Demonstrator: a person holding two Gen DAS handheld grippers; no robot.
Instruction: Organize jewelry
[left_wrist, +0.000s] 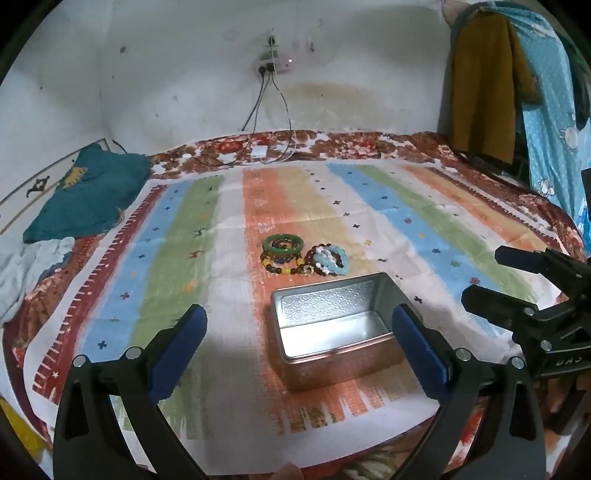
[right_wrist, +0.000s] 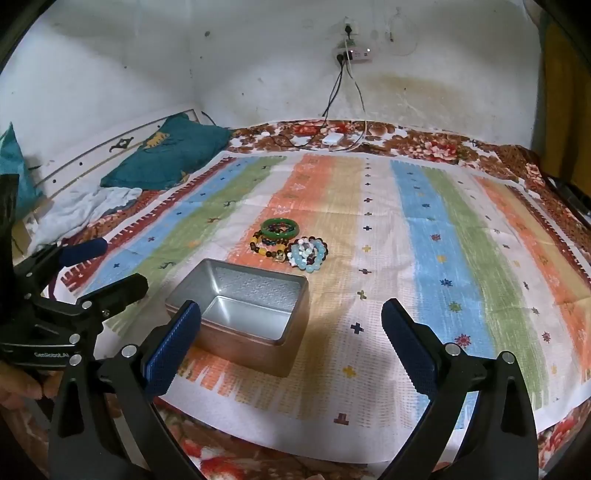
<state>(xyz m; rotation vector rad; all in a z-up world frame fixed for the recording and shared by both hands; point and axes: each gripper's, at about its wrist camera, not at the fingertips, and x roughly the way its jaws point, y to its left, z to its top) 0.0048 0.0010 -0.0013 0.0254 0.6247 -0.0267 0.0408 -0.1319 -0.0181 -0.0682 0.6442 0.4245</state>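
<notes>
An open metal tin (left_wrist: 334, 328) (right_wrist: 243, 312) stands empty on the striped cloth. Just behind it lies a pile of bracelets: a green bangle (left_wrist: 283, 244) (right_wrist: 279, 226), dark and amber bead strands (left_wrist: 282, 264) (right_wrist: 267, 248), and a light blue and white bead bracelet (left_wrist: 332, 260) (right_wrist: 308, 254). My left gripper (left_wrist: 299, 317) is open and empty, raised in front of the tin; it also shows in the right wrist view (right_wrist: 112, 262). My right gripper (right_wrist: 291, 317) is open and empty, right of the tin; it also shows in the left wrist view (left_wrist: 480, 273).
The striped cloth (left_wrist: 184, 236) (right_wrist: 424, 229) covers a floral bedspread (left_wrist: 351, 142). A teal pillow (left_wrist: 88, 192) (right_wrist: 173, 151) and pale cloth (left_wrist: 26, 266) lie at the left. Cables and a white charger (left_wrist: 260, 151) (right_wrist: 332, 140) lie by the wall. Clothes (left_wrist: 487, 85) hang at the right.
</notes>
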